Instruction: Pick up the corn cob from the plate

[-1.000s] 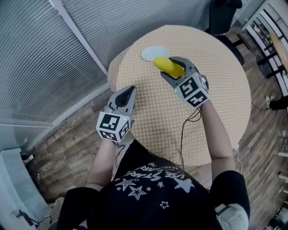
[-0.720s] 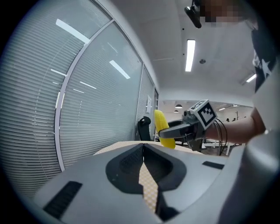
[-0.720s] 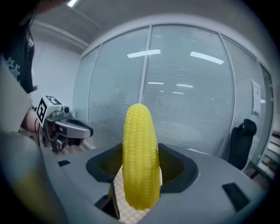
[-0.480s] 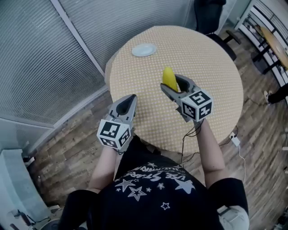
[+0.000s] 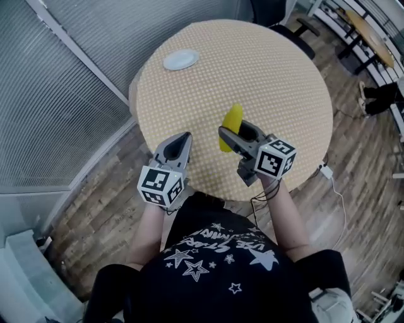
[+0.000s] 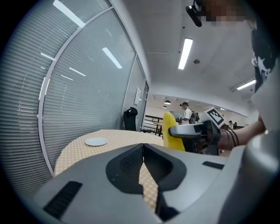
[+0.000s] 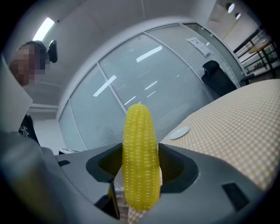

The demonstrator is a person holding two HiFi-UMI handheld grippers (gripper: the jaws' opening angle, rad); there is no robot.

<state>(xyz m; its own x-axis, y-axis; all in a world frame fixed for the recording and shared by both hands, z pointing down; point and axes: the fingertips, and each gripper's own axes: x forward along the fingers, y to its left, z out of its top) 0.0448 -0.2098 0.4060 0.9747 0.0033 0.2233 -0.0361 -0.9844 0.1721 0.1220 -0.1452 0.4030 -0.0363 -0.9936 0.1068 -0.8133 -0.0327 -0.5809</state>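
Observation:
My right gripper (image 5: 233,130) is shut on the yellow corn cob (image 5: 231,126) and holds it in the air over the near part of the round table (image 5: 284,82). In the right gripper view the corn cob (image 7: 140,157) stands upright, gripped at its middle between the two jaws. The empty white plate (image 5: 180,60) lies at the table's far left, well away from both grippers. My left gripper (image 5: 183,136) hovers at the table's near left edge, shut, with nothing in it. From the left gripper view the corn cob (image 6: 171,131) shows to the right and the plate (image 6: 96,141) far off.
A yellow checked cloth covers the table. Glass walls with blinds (image 5: 57,94) run along the left. A dark chair (image 5: 278,12) stands behind the table, with shelving (image 5: 372,38) at the far right. A cable (image 5: 328,183) trails over the wooden floor.
Both grippers have drawn back from the plate toward the table's near edge. The right one has rolled, turning the corn from crosswise to upright between its jaws.

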